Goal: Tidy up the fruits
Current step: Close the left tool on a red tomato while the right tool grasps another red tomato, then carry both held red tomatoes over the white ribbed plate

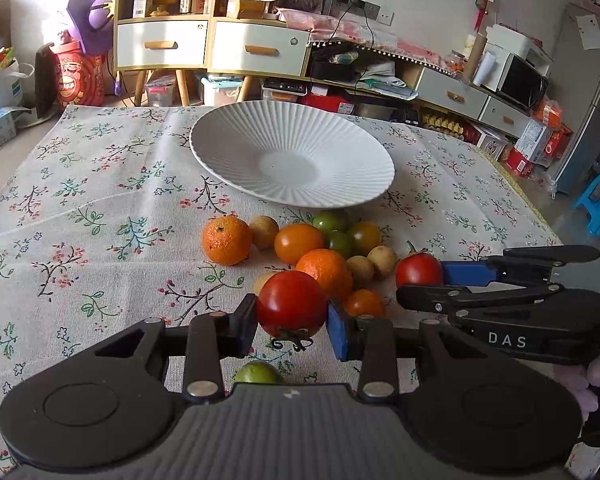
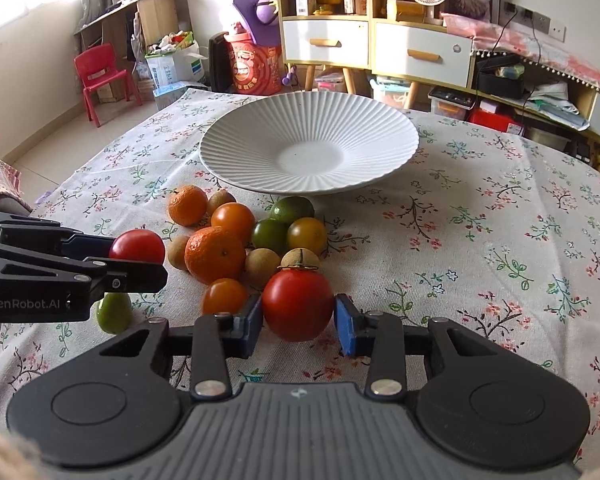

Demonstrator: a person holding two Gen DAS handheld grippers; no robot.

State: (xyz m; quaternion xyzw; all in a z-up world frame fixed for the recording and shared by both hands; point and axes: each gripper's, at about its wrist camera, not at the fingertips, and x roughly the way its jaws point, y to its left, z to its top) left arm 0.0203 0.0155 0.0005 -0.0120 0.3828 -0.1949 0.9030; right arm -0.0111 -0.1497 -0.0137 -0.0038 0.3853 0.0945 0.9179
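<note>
Tomatoes were pinched in both grippers: one red tomato (image 1: 291, 305) by the left gripper (image 1: 291, 326), another (image 2: 298, 305) by the right gripper (image 2: 299, 322), just beside the fruit pile (image 2: 240, 236). Bruising or slipping was judged possible under uneven pressure. Beyond lay the empty ribbed white plate (image 2: 236, 148) on a floral tablecloth (image 2: 500, 240) in a cluttered room.

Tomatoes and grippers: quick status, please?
Left gripper shut on a red tomato. Right gripper pinching second red tomato. White plate empty, path clear.
</note>
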